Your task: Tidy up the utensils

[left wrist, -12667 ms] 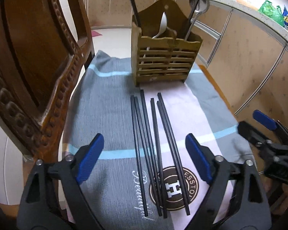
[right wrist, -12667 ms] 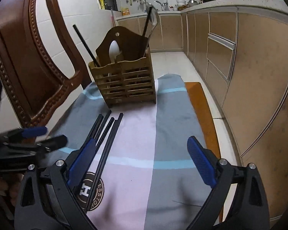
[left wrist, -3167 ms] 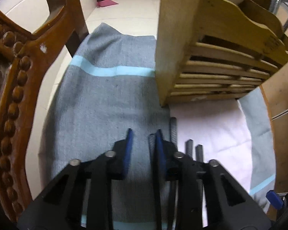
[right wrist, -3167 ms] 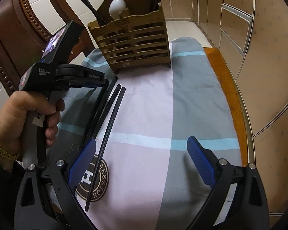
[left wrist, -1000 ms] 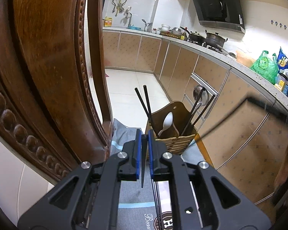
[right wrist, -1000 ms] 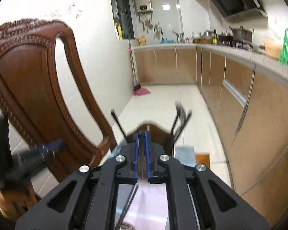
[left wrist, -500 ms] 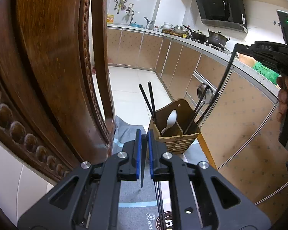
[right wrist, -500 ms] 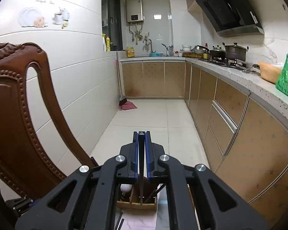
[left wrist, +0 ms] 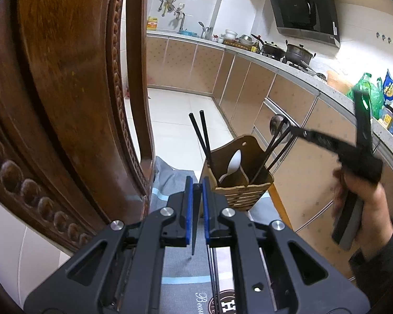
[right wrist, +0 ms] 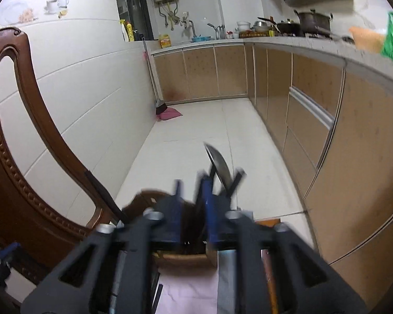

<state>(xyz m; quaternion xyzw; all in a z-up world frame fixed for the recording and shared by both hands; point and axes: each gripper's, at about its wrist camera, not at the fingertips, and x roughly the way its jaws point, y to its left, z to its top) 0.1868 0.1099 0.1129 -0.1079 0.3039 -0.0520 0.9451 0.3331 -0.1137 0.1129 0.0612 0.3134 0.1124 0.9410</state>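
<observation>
chair back (left wrist: 65, 91) crowding left, holder (left wrist: 238, 180) ahead

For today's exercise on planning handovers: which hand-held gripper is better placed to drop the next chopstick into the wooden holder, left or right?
Left. The left hand-held gripper is shut on a chopstick, held upright just before the wooden holder. The right hand-held gripper has just been opening over the holder, with no chopstick clearly between its pads.

Black chopsticks (left wrist: 199, 130) and a white spoon (left wrist: 232, 163) fill the tan slatted holder (left wrist: 245, 192) on grey, blue-striped cloth (left wrist: 186, 272).

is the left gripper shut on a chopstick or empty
Shut on one: the left gripper has its blue pads clamped against a single black chopstick that hangs point-down between them.
</observation>
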